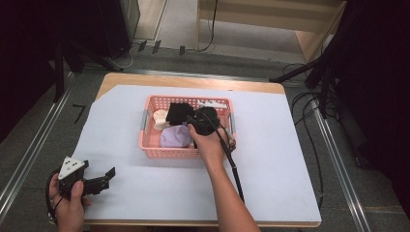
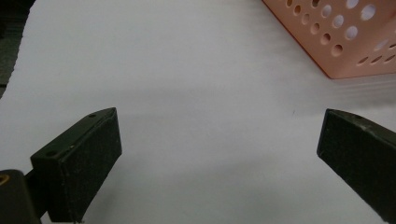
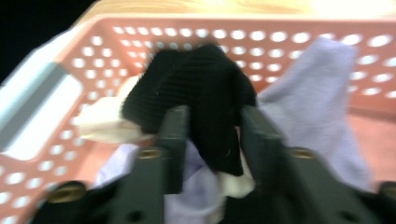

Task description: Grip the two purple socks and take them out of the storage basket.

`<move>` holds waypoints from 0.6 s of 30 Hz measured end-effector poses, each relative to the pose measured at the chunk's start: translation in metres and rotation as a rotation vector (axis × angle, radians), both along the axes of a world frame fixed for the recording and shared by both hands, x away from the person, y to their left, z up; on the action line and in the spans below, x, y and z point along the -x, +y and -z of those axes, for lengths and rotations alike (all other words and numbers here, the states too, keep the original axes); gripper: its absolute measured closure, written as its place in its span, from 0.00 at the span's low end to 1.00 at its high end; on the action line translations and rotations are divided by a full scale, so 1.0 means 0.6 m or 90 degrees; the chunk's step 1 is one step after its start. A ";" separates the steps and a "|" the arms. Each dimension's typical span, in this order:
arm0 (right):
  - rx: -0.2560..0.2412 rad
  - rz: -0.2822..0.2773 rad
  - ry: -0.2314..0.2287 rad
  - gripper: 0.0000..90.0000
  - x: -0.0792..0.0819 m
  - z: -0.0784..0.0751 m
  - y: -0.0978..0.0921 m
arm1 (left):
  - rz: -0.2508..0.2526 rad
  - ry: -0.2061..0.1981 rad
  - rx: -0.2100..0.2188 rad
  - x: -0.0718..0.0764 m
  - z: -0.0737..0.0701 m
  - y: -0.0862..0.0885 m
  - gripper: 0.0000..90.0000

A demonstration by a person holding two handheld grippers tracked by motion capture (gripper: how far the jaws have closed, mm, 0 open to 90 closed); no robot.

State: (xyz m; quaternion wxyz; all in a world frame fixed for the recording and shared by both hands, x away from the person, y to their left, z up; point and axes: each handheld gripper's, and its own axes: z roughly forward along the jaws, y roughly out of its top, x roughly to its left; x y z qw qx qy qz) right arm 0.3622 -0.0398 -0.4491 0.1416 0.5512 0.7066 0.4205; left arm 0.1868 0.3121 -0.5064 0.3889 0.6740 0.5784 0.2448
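The right gripper [image 3: 212,140] pinches the black knit cloth [image 3: 196,88] inside the pink basket [image 1: 150,151]; lift vertically, clearing neighbouring cloths. The left gripper [image 2: 219,154] idles, jaws spread.

One basket [image 1: 151,145], four cloths, two grippers

right gripper [image 1: 193,120] in pink basket [image 1: 145,140] | left gripper [image 1: 107,177] on white sheet [image 1: 270,159]
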 end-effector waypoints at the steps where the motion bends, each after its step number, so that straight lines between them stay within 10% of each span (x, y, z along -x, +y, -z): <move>1: 0.007 0.010 0.011 0.65 -0.001 0.001 -0.004 | 0.000 0.000 0.000 0.000 0.000 0.000 0.01; 6: -0.045 0.012 0.068 0.60 0.008 -0.003 -0.014 | -0.002 0.001 -0.002 0.000 0.000 -0.001 0.01; 13: -0.011 -0.020 0.148 0.60 0.016 0.005 0.009 | -0.001 0.001 -0.001 0.000 0.000 0.000 0.01; 18: 0.008 -0.044 0.188 0.95 0.013 0.015 0.014 | 0.001 0.001 0.001 0.000 0.000 0.000 0.01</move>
